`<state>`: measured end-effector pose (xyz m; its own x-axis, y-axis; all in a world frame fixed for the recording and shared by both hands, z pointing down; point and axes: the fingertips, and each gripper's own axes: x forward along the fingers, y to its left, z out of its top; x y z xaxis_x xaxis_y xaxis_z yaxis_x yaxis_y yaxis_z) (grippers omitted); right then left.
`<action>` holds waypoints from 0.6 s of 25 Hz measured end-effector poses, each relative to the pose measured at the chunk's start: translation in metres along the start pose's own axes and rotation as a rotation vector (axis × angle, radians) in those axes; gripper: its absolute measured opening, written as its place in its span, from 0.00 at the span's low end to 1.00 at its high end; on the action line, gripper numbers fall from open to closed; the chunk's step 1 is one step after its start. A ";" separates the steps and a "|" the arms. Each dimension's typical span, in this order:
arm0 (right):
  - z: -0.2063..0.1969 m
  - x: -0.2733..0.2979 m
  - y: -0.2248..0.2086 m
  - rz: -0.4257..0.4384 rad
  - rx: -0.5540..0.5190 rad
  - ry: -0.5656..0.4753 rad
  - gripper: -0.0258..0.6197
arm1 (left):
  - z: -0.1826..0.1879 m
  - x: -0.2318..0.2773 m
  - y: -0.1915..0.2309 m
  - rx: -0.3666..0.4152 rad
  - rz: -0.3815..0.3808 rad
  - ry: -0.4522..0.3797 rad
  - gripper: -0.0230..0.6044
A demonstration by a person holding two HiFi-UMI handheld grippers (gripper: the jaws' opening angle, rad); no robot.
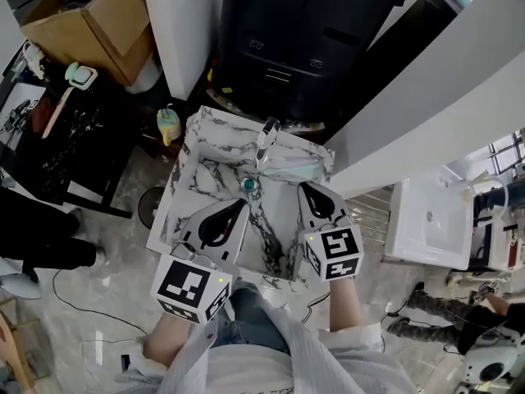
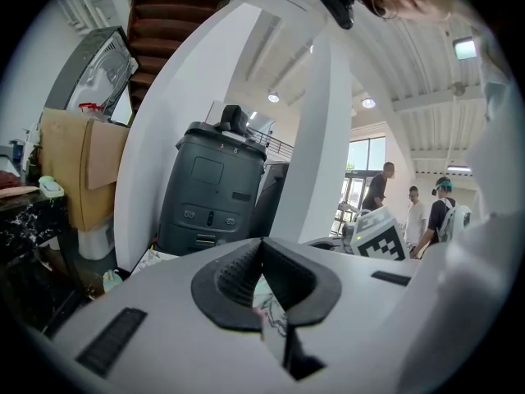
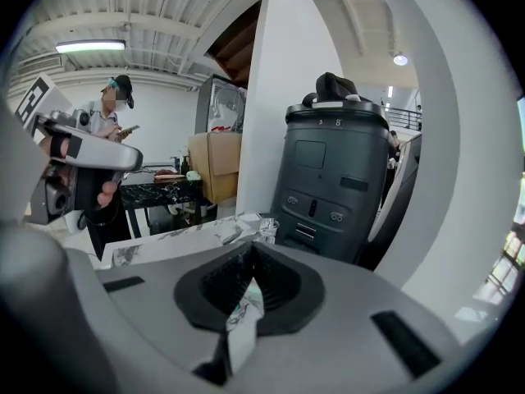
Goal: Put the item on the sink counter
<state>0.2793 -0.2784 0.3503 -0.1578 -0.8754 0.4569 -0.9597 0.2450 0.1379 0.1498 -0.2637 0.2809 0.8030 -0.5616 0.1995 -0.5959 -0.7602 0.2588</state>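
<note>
Both tongs are clenched and empty: the left tongs [image 1: 242, 204] and the right tongs [image 1: 303, 187] hover with their tips pressed together over the basin of the marble desk [image 1: 193, 171], just short of the green drain [image 1: 248, 185] and the tap [image 1: 265, 140]. Nothing I can pick out as the item lies between them. My guess is that it is the small yellow-green bottle [image 1: 168, 125] standing off the desk's far left corner, at the upper left of the frame, lower than the top. A glossy pale patch right of the tap I cannot name.

If the bottle is the item, the reach goes past the desk's edge and downward, and clenched tips arriving before they part would likely tip it over. A hurried squeeze on a rounded body could also squirt it out sideways. Set down too near the basin's slope, it might slide on the polished stone toward the drain, and the tap stands in the way of a straight carry.

The room is crowded. A dark grey machine [image 1: 287, 39] stands behind the desk, with a white pillar [image 1: 176, 23] and a cardboard box [image 1: 98, 19] to its left. A cluttered black table [image 1: 74, 146] sits at the left edge, a white basin [image 1: 431, 220] at the right, and a cable [image 1: 82, 298] trails over the pale shiny floor.
</note>
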 end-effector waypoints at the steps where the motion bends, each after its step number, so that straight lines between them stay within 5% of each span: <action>1: -0.004 0.005 -0.002 0.003 -0.014 0.013 0.06 | -0.003 0.002 0.001 -0.004 0.003 0.005 0.06; 15: -0.078 0.078 -0.015 0.157 -0.258 0.237 0.13 | -0.053 0.037 0.017 -0.052 0.024 0.108 0.06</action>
<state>0.2996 -0.3180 0.4523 -0.2117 -0.7058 0.6761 -0.8332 0.4919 0.2527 0.1695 -0.2802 0.3426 0.7849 -0.5390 0.3058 -0.6167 -0.7275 0.3006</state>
